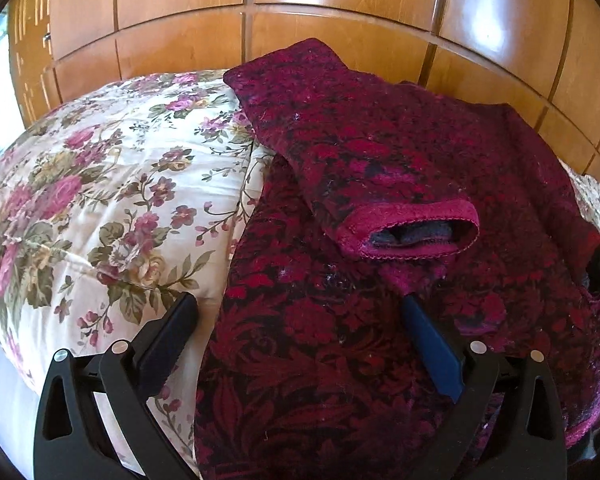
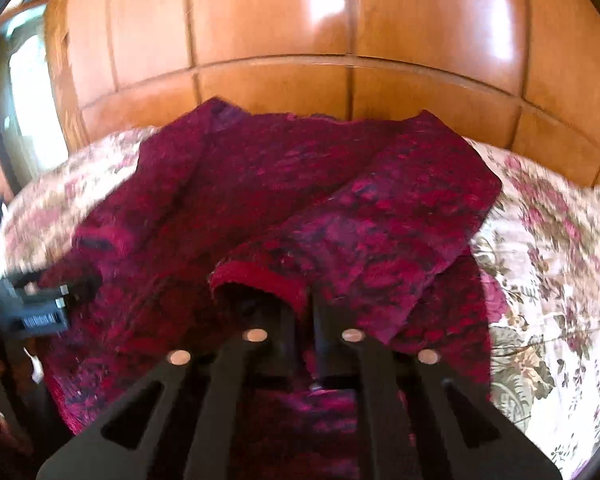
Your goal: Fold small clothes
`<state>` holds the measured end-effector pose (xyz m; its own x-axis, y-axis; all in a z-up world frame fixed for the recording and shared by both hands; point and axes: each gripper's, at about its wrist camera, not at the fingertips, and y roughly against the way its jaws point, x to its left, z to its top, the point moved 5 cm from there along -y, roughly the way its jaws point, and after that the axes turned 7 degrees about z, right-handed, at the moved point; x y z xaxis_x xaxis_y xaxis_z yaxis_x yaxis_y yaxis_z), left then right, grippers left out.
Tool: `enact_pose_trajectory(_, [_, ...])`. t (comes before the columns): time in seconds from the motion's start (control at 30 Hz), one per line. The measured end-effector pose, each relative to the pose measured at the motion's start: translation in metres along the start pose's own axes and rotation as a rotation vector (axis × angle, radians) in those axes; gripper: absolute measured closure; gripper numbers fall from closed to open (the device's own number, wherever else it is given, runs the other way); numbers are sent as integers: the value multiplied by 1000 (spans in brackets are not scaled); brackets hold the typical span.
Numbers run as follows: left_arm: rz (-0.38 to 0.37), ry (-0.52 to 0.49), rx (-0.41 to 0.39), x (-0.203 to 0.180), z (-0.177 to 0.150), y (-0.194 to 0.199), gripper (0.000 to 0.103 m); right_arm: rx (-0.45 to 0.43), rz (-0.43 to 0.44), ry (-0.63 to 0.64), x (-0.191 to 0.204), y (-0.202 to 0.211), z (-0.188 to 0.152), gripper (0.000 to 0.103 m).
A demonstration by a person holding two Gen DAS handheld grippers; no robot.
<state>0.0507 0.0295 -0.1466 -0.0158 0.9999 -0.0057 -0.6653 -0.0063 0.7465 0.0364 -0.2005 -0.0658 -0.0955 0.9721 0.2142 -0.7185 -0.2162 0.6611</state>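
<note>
Pinching sweater point(image 2: 300, 208) cuff, right gripper point(image 2: 304, 316) closed, left gripper point(image 1: 296, 312) spread over hem

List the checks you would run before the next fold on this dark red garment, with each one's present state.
1. Left sleeve folded onto the body: ok, its cuff lies on the front.
2. Right sleeve folded in: ok, it lies across the body.
3. Right gripper shut on the right cuff: ok, the jaws are closed with the hem between them.
4. Left gripper ready to grasp: ok, the jaws are wide open over the garment's edge, nothing held.
5. Garment flat on the floral quilt: cannot tell, the near hem is hidden.
</note>
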Motion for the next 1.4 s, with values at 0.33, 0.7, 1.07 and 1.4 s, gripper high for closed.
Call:
enact_pose_trajectory(0.33, [0, 6, -18, -2, 0, 0, 3, -182, -47, -350, -127, 54, 31, 98])
enact_pose_trajectory(0.7, [11, 13, -46, -2, -2, 2, 3, -258, -339, -585, -286, 84, 17, 98])
enact_pose_trajectory(1.07, [15, 22, -78, -2, -3, 3, 3, -246, -647, -761, -346, 106, -13, 31])
enact_pose_trajectory(1.4, [13, 26, -116, 2, 3, 19, 3, -278, -238, -369, -166, 70, 47, 22])
